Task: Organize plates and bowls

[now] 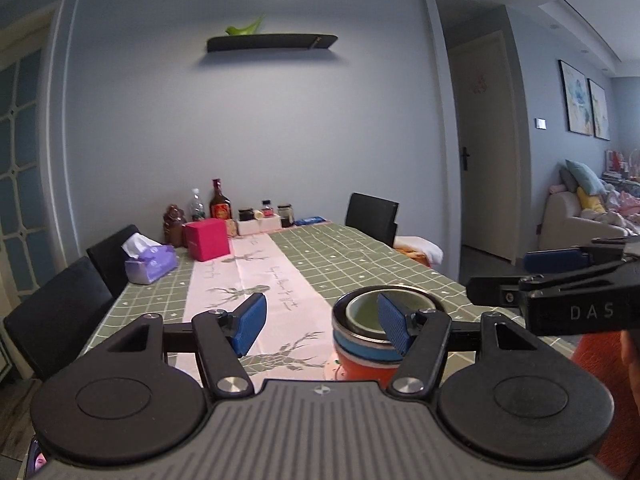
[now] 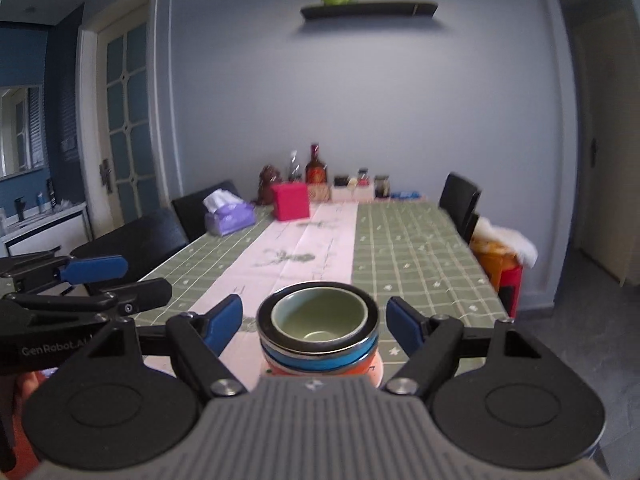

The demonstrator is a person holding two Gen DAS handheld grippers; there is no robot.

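Ribbed blue fingers point(image 2: 224, 322) of the right gripper point(image 2: 320, 328) are spread around stacked round bowls point(image 2: 318, 336), untouched. Left gripper point(image 1: 320, 322) pads are likewise parted above the checked tablecloth point(image 1: 360, 256).

Both views are dim and cool, with a bluish cast over the wall point(image 1: 260, 128). The wall shelf point(image 1: 272, 42) throws a soft shadow below itself, so light falls from above. Brighter daylight shows in the room at the far right of the left view. Fisheye distortion bends the door frame point(image 2: 160, 92) and darkens the corners. The right view is softer, smeared toward its right edge.
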